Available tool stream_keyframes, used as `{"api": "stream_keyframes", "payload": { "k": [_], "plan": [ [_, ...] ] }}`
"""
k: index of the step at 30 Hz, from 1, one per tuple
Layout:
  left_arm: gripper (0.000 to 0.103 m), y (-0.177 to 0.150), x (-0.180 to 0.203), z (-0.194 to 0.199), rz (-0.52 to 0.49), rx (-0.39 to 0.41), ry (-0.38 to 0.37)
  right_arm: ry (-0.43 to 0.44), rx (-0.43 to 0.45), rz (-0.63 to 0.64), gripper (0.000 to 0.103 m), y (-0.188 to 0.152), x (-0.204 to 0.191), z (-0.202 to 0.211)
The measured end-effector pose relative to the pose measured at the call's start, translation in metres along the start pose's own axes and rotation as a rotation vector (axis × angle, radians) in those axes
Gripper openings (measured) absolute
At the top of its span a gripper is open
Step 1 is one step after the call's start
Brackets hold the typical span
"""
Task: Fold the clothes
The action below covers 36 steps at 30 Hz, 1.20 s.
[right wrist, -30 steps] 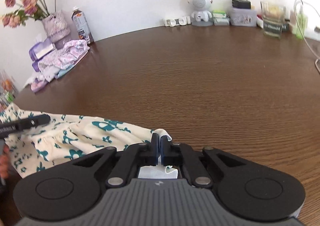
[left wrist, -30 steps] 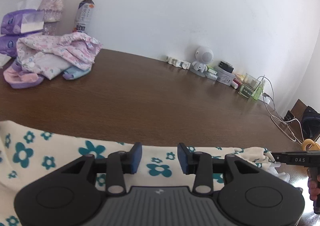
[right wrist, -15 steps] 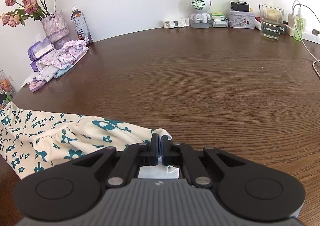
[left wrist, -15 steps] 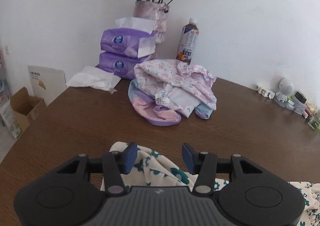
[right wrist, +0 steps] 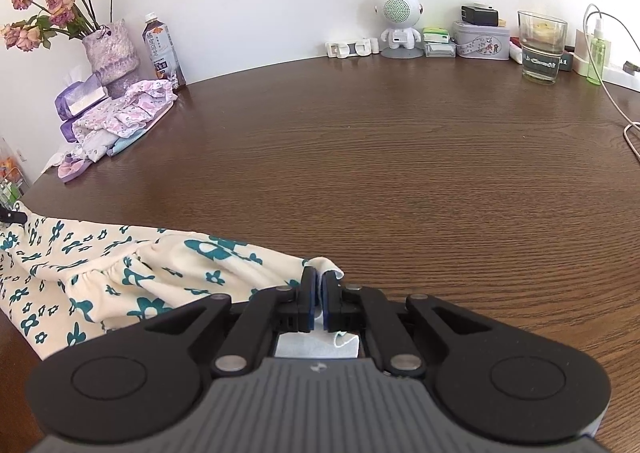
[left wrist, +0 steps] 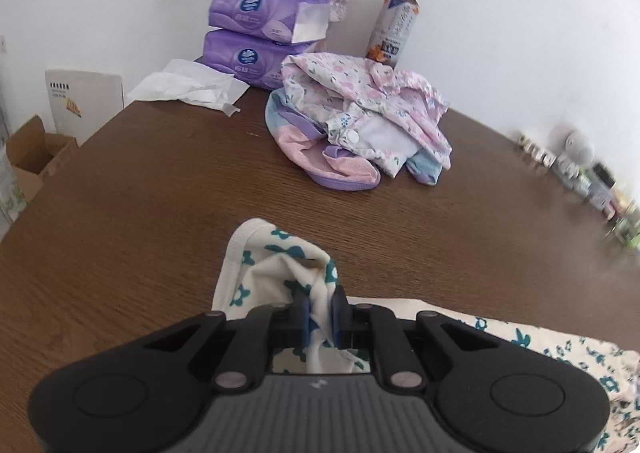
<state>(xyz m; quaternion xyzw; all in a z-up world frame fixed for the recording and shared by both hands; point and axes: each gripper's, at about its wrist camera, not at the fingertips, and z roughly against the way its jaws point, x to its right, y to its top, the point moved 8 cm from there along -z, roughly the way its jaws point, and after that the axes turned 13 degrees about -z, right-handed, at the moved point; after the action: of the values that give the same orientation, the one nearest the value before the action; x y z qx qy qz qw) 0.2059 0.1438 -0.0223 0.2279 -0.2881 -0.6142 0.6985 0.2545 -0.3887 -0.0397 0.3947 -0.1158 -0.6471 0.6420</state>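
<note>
**Left wrist view: both ends of the floral garment pinched, no fold made yet**

We judge the task to be at an early stage. The cream cotton garment with teal flower print lies stretched along the near edge of the dark brown wooden table, and we see no fold laid in it yet. Its bunched end rises between our left fingers, and the rest trails off to the right. At the far corner a heap of pink and lilac floral clothes sits just in front of the stacked purple tissue packs; whether that pile counts as folded we cannot tell.

Our left gripper is closing, its blue pads nearly together and already pressing a gathered ridge of the cream fabric between them. In the right wrist view our right gripper is clamped tight on the opposite corner of the same garment, white cloth showing in the slit behind the pads. What remains, we think, is lifting and laying one end over the other.
</note>
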Motion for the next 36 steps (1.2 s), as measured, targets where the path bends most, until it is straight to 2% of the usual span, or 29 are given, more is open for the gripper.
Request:
{"api": "stream_keyframes", "payload": {
  "k": [6,9,11,13,16,21,24,27,30,33,36],
  "plan": [
    [0.01,-0.02,-0.02,0.0,0.175,0.101,-0.107,0.014,0.013,-0.004,0.002,0.0,0.001,0.001],
    [0.014,-0.021,-0.026,0.001,0.248,0.119,-0.141,0.015,0.02,-0.006,0.002,0.0,0.002,0.002],
    [0.025,-0.014,-0.027,0.013,0.236,0.14,-0.117,0.012,0.022,-0.006,0.002,-0.001,0.002,0.002],
    [0.029,-0.005,-0.025,0.027,0.201,0.168,-0.088,0.009,0.023,-0.007,0.002,-0.001,0.002,0.002],
    [0.031,0.009,-0.014,0.043,0.094,0.181,-0.051,0.007,0.024,-0.009,0.002,-0.001,0.001,0.002],
    [0.03,0.013,0.007,0.032,-0.041,0.083,0.019,0.009,0.029,-0.021,0.002,-0.001,0.002,0.003],
    [0.028,0.006,0.013,0.02,-0.051,0.009,0.009,0.01,0.034,-0.025,0.002,-0.002,0.003,0.003],
    [0.028,0.001,0.007,0.015,-0.017,-0.033,0.028,0.01,0.035,-0.023,0.002,-0.002,0.003,0.003],
    [0.03,0.001,-0.002,0.019,0.014,-0.011,0.03,0.016,0.036,-0.025,0.002,-0.002,0.004,0.004],
    [0.037,0.005,-0.006,0.028,0.012,0.024,0.015,0.028,0.028,-0.039,0.003,0.0,0.005,0.004],
    [0.049,0.012,-0.011,0.035,-0.019,0.047,0.029,0.021,0.032,-0.06,0.014,0.008,0.007,0.011]
  ]
}}
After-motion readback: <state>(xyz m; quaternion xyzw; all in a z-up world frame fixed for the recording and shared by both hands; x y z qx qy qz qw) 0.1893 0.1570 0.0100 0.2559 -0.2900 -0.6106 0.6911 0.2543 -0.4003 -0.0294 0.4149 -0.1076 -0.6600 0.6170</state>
